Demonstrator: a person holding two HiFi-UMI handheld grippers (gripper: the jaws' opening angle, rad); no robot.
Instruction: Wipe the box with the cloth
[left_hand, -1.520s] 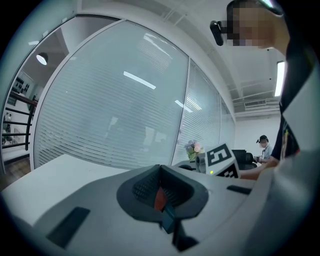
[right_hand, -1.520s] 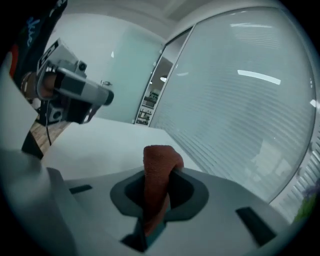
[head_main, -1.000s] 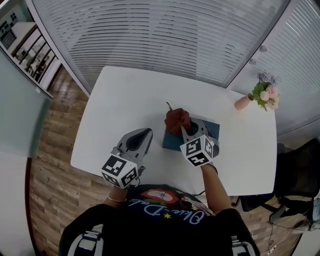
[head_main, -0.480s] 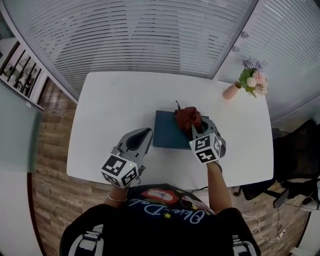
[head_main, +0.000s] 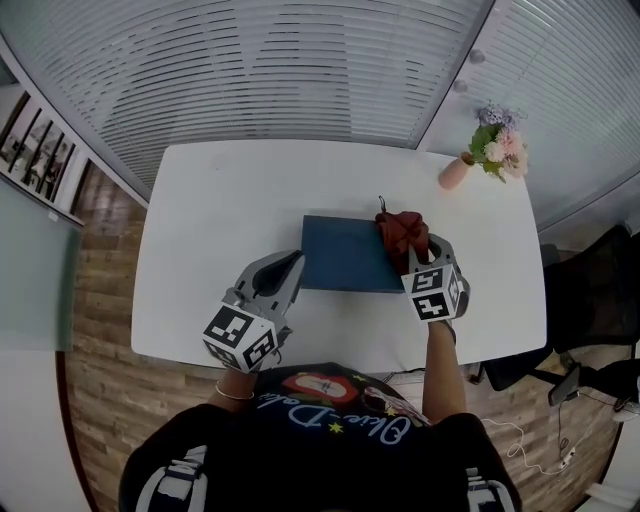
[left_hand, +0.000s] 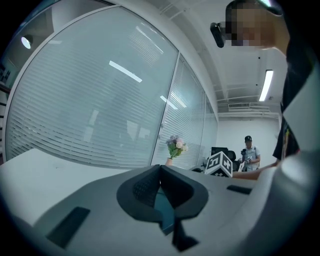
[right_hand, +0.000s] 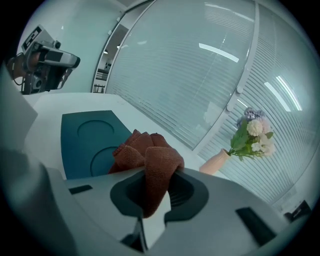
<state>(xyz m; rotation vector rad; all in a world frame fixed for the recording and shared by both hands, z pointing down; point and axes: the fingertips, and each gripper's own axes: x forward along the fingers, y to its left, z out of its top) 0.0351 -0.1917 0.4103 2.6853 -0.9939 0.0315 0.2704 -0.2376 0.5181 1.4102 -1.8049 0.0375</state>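
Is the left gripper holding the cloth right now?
No, the cloth is pinched in the right gripper, while the left gripper is shut on nothing.

The person is wearing a black short-sleeved top (head_main: 320, 450) printed with a red graphic and pale script lettering, and a thin bracelet (head_main: 232, 397) is circling the wrist just behind the left gripper (head_main: 290, 265). That one and the right gripper (head_main: 412, 255) are showing smooth grey moulded shells with dark ribbed jaw pads. Behind each gripper's jaws a white cube (head_main: 240, 337) is carrying black square markers. Grey-and-white straps (head_main: 172, 478) — perhaps a harness — are crossing both shoulders.
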